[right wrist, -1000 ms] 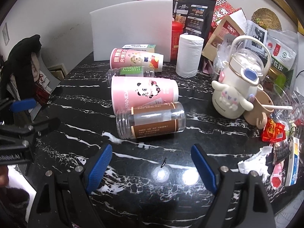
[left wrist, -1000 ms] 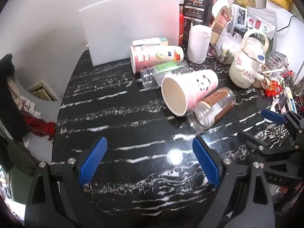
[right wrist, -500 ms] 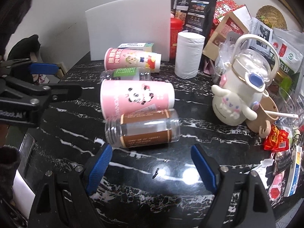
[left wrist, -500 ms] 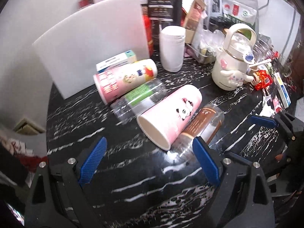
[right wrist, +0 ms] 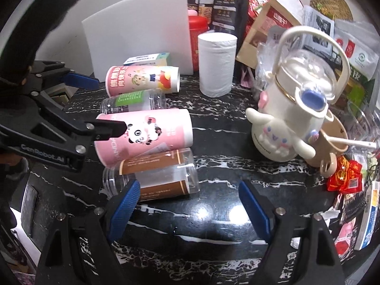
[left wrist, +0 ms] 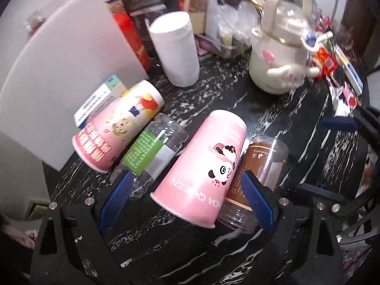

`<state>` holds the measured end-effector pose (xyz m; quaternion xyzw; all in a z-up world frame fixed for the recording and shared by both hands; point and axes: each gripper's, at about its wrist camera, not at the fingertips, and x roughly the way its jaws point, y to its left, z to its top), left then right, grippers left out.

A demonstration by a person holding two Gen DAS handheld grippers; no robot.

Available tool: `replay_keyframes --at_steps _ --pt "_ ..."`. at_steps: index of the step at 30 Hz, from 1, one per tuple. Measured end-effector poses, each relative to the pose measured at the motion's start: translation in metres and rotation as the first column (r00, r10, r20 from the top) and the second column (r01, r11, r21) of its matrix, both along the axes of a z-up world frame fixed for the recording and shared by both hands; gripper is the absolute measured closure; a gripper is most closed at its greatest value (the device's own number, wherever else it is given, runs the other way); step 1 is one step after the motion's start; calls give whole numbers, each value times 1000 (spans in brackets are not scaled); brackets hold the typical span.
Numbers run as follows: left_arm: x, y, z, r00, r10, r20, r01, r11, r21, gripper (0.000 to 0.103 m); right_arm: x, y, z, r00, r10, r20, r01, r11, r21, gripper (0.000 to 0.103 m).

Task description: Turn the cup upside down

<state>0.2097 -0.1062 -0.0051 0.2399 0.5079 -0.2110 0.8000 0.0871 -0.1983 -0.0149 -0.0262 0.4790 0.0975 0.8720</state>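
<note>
A pink panda paper cup (left wrist: 206, 166) lies on its side on the black marble table (left wrist: 296, 118), its mouth toward the left gripper. My left gripper (left wrist: 187, 201) is open, its blue pads on either side of the cup's mouth end, not gripping. In the right wrist view the cup (right wrist: 152, 135) lies behind a brown-label clear jar (right wrist: 154, 178), and the left gripper (right wrist: 95, 106) straddles its mouth end. My right gripper (right wrist: 190, 209) is open and empty, just in front of the jar.
A second pink cup (left wrist: 118, 123) and a clear green-label bottle (left wrist: 152, 149) lie left of the panda cup. A paper roll (left wrist: 174, 49), a white kettle (left wrist: 280, 54), a white board (left wrist: 59, 59) and packets crowd the back. Wrappers (right wrist: 344, 175) lie at right.
My left gripper has moved forward and over to the panda cup, so its pads now flank the cup's mouth end. The right gripper has edged closer to the brown jar.
</note>
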Motion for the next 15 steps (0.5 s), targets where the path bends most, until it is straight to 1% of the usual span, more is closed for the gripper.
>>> replay_keyframes --at_steps 5,8,11,13,15 --pt "8 -12 -19 996 -80 -46 83 995 49 12 4 -8 -6 1000 -23 -13 24 999 22 18" --pt "14 -18 -30 992 -99 -79 106 991 82 12 7 -10 -8 999 -29 -18 29 999 26 18" --pt "20 -21 -38 992 -102 -70 110 986 122 12 10 -11 -10 999 -27 -23 28 999 29 18" --pt "25 -21 -43 990 -109 -93 120 985 120 12 12 -11 -12 999 -26 -28 27 999 30 18" --pt "29 -22 -50 982 -123 -141 140 983 119 12 14 -11 -13 999 -26 -35 27 999 27 18"
